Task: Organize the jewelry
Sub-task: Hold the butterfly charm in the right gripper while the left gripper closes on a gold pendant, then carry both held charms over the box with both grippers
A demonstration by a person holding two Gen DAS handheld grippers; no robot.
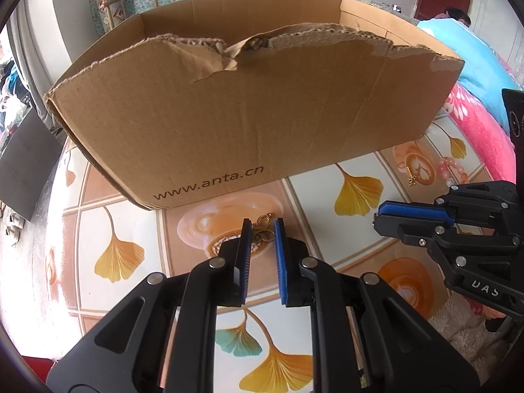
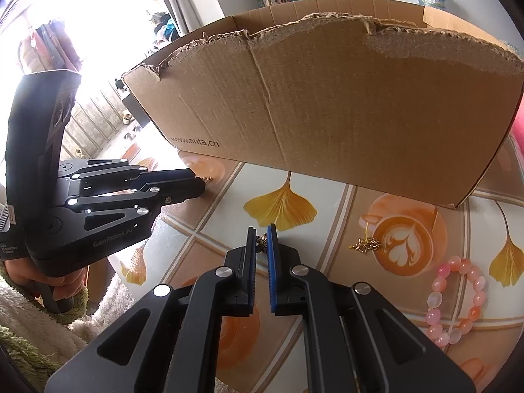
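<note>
Both tongs are nipped shut on small gold trinkets, left tongs (image 1: 263, 226) on a clover charm (image 1: 264, 229), right tongs (image 2: 262, 234) on another (image 2: 262, 241), the cardboard box (image 1: 249, 121) looming at twelve o'clock just beyond.

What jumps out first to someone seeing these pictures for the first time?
A big cardboard box with a torn top edge fills the back of the table. In front of it, the left gripper pinches a gold brooch. A pink bead bracelet lies at the right on the leaf-patterned tablecloth.
</note>
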